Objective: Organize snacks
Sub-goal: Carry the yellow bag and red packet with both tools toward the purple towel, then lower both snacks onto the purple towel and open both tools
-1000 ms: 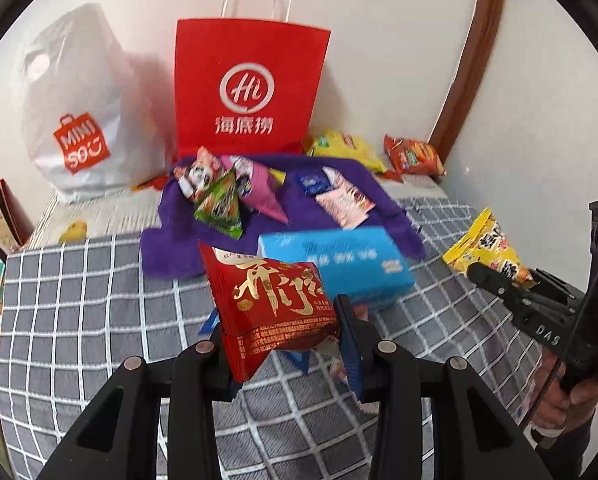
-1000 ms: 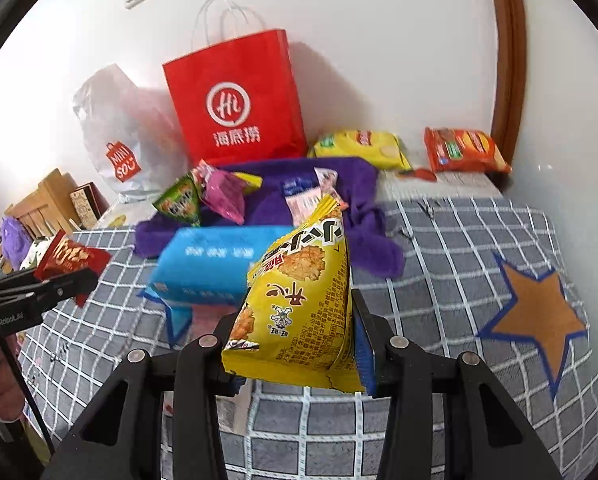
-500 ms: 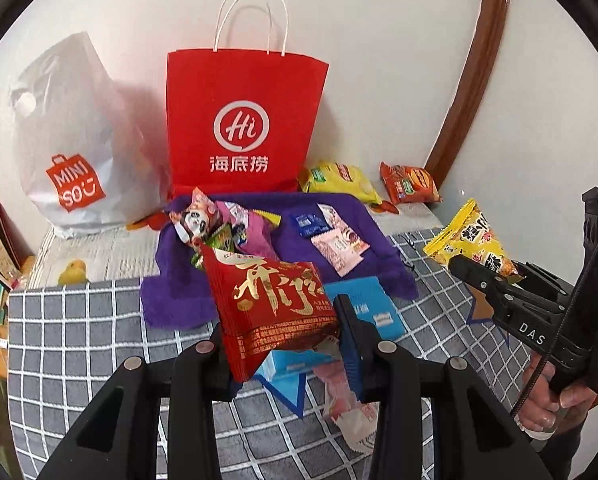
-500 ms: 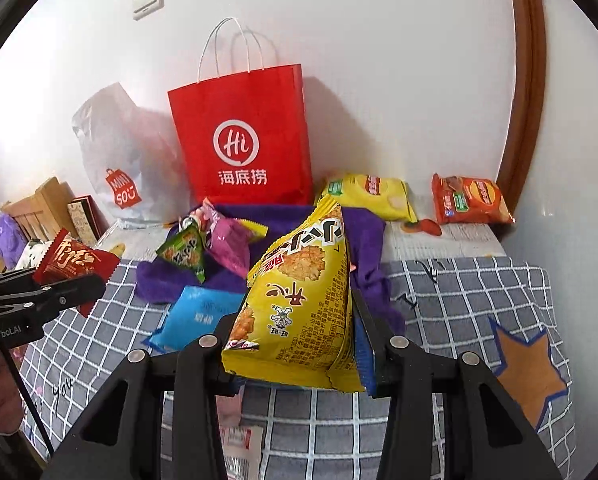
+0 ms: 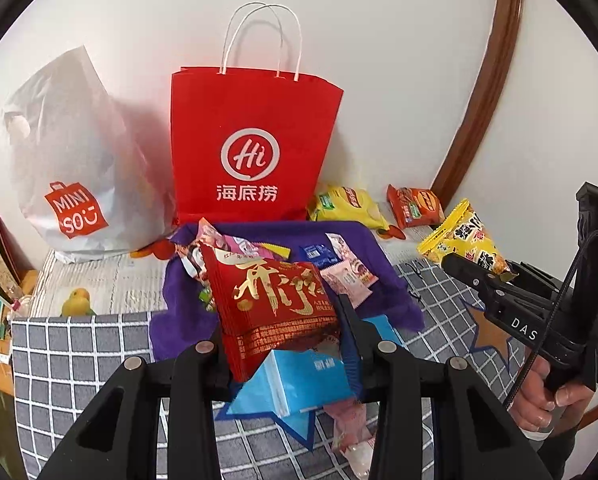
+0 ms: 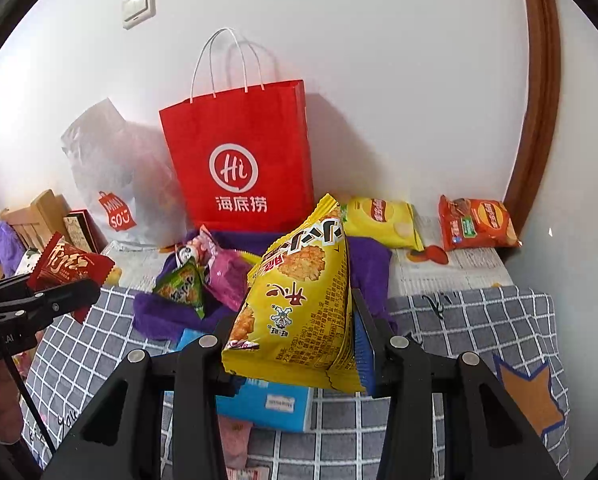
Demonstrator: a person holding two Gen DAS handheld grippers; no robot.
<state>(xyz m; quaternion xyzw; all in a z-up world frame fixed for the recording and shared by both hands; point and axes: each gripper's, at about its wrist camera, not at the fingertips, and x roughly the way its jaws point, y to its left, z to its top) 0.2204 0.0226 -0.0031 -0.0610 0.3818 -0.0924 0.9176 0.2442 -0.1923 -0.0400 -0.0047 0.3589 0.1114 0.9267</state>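
My left gripper (image 5: 285,336) is shut on a red snack packet with gold lettering (image 5: 273,304), held up above the bed. My right gripper (image 6: 295,344) is shut on a yellow rice-cracker bag (image 6: 299,300), also lifted. In the left wrist view the right gripper (image 5: 475,276) shows at the right with the yellow bag (image 5: 459,240); in the right wrist view the left gripper (image 6: 51,296) shows at the left with the red packet (image 6: 69,266). A red paper bag with white handles (image 5: 255,148) (image 6: 243,164) stands against the wall behind a purple cloth (image 5: 363,240) strewn with small snacks.
A white Miniso plastic bag (image 5: 67,168) leans left of the red bag. Yellow (image 6: 383,220) and orange (image 6: 475,222) chip bags lie by the wall at right. A blue tissue pack (image 5: 303,376) and pink packets lie on the checked grey blanket (image 6: 479,320) below the grippers. A wooden bed frame curves at right.
Both grippers have risen and drawn back with their packets still held. The red bag now shows whole with its handles, and the blue tissue pack has slid under the grippers.
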